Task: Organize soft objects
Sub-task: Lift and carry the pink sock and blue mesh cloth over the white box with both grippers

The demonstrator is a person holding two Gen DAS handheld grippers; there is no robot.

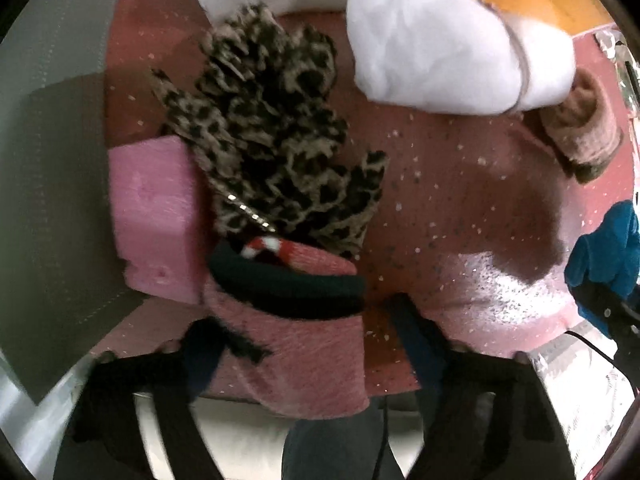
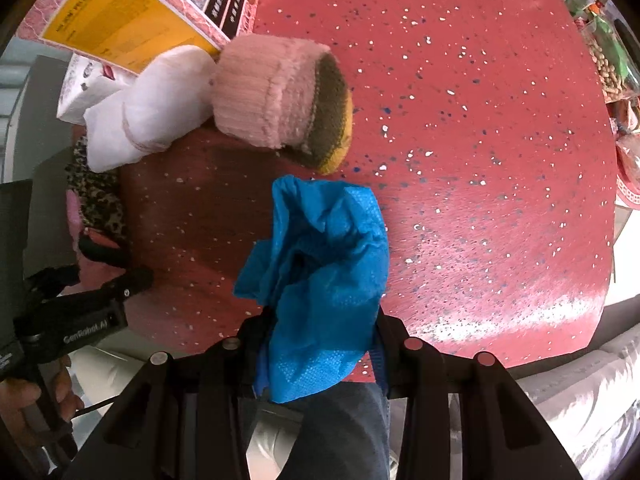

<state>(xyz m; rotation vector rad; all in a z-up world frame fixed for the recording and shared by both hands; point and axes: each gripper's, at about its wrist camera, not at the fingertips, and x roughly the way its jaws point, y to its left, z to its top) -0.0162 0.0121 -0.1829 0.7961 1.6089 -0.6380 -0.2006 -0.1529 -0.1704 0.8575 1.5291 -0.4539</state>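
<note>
The left gripper at the lower left of the right wrist view is matte black with white lettering on its side, a small screw near a fingertip and a thin black cable below. The right gripper, at the bottom, is black with round metal pins and blue pads. Blue jeans show at bottom centre.

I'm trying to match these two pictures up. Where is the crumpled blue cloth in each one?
Left wrist view: the blue cloth sits at the far right edge, partly cut off.
Right wrist view: the blue cloth hangs in the lower centre, pinched in the right hand-held gripper.
Shared landmark: the white bundle on the red speckled table.
</note>
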